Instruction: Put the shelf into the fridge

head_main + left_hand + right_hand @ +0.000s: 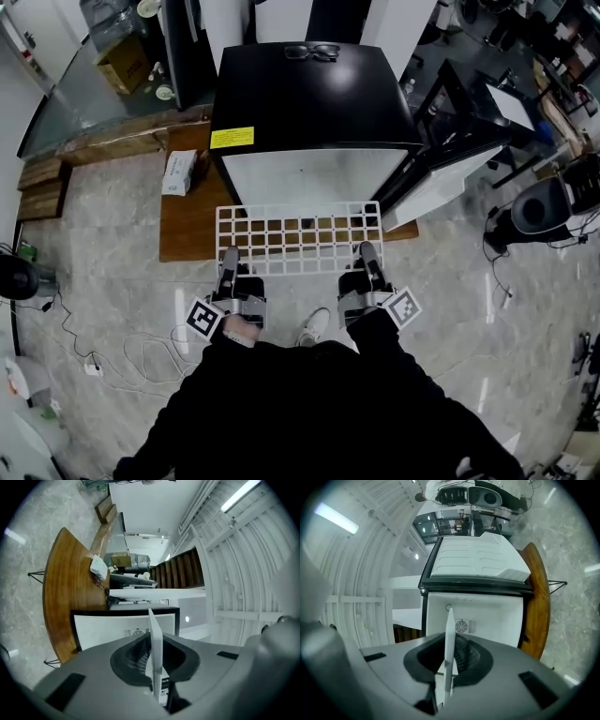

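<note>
A white wire shelf (298,238) hangs level in front of the open fridge (314,103), whose white interior (314,176) faces me. My left gripper (228,259) is shut on the shelf's near left edge, and my right gripper (368,253) is shut on its near right edge. In the left gripper view the shelf (156,634) shows edge-on as a white strip pinched in the left gripper (154,665), with the fridge interior (108,630) beyond. The right gripper view shows the same strip (449,630) clamped in the right gripper (447,667), facing the fridge's back wall (487,618).
The fridge door (450,173) stands open to the right. Glasses (311,52) lie on the fridge top. The fridge stands on a wooden platform (187,220) with a tissue box (178,173) on its left. Cables (141,356) trail over the floor at the left; my shoe (314,325) is below the shelf.
</note>
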A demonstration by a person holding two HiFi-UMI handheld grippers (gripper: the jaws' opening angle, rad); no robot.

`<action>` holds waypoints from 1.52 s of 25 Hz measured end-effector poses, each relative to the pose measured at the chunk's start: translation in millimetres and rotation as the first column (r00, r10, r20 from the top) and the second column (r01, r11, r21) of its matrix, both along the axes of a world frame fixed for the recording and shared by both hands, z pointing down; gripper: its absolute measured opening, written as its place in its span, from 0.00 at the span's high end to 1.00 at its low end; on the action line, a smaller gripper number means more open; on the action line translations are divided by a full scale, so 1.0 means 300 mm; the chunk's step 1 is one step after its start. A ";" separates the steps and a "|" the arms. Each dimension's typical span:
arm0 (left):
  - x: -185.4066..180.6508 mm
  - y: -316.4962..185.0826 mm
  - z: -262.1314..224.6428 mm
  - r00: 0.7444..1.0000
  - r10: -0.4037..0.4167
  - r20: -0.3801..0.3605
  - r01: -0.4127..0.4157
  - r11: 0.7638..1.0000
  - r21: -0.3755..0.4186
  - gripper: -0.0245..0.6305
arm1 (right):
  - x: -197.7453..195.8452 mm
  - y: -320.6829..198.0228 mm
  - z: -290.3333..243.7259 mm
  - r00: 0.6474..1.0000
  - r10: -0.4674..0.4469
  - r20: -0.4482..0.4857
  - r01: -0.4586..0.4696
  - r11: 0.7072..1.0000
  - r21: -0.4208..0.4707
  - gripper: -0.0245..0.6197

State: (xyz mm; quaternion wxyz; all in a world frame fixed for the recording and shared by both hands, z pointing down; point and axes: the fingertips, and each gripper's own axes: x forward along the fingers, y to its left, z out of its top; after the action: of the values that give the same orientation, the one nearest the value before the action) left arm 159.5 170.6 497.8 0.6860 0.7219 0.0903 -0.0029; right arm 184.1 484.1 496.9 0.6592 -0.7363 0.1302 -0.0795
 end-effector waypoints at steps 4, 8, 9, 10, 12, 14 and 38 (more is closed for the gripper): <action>0.063 0.092 -0.012 1.000 -0.028 0.002 0.028 1.000 0.015 0.91 | 0.061 0.096 0.002 0.999 -0.030 0.012 0.030 0.999 0.015 0.91; 0.093 0.080 -0.008 1.000 -0.025 0.011 0.025 1.000 0.014 0.91 | 0.083 0.082 -0.002 0.998 -0.054 0.011 0.054 0.998 0.014 0.91; 0.098 0.080 -0.008 1.000 -0.020 0.017 0.020 1.000 0.018 0.91 | 0.086 0.081 -0.003 0.998 -0.056 0.012 0.056 0.998 0.018 0.91; 0.104 0.083 -0.007 1.000 -0.015 0.023 0.015 1.000 0.023 0.91 | 0.088 0.085 -0.002 0.998 -0.057 0.012 0.056 0.998 0.021 0.91; 0.131 0.113 -0.010 1.000 -0.011 0.029 0.010 1.000 0.029 0.91 | 0.106 0.114 0.001 0.998 -0.058 0.014 0.058 0.998 0.028 0.91; 0.182 0.172 -0.018 1.000 -0.005 0.031 0.004 0.999 0.032 0.91 | 0.146 0.172 0.001 0.998 -0.061 0.020 0.060 0.997 0.038 0.91; 0.404 0.206 -0.013 0.998 0.017 0.053 -0.018 1.000 0.007 0.91 | 0.378 0.200 0.016 0.998 -0.048 0.029 0.047 0.998 0.040 0.91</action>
State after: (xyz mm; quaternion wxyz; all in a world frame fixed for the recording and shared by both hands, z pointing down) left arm 280.5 232.2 493.9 0.6855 0.7235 0.0785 0.0226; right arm 297.5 544.1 501.8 0.6735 -0.7185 0.1394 -0.1037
